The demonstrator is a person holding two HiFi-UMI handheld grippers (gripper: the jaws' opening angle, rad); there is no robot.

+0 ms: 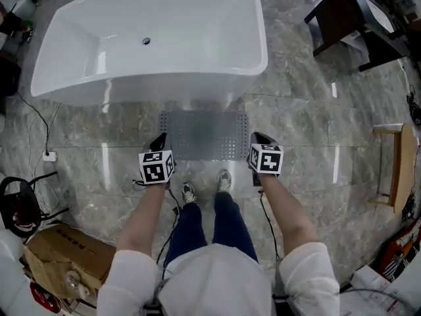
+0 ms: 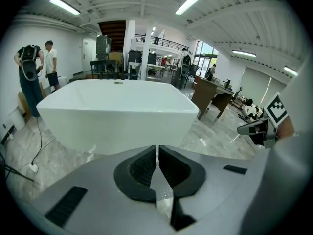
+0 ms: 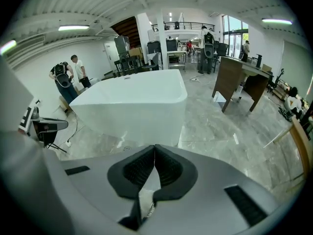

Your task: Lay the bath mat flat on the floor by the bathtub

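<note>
While the white bathtub point(image 1: 151, 38) takes up the top of the marble floor point(image 1: 309, 110), the grey perforated bath mat point(image 1: 204, 135) spreads just in front of it, beyond the person's shoes point(image 1: 205, 186). Left gripper point(image 1: 160, 140) is clamped on the mat's left edge and right gripper point(image 1: 260, 138) on its right edge. Each pinches a thin translucent strip of mat.

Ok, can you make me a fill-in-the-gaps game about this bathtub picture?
The bathtub is coloured ____.
The left gripper and the right gripper each pinch a side of the grey bath mat with ____ jaws.
The cardboard box sits on the person's ____ side.
Missing words: white; shut; left.
</note>
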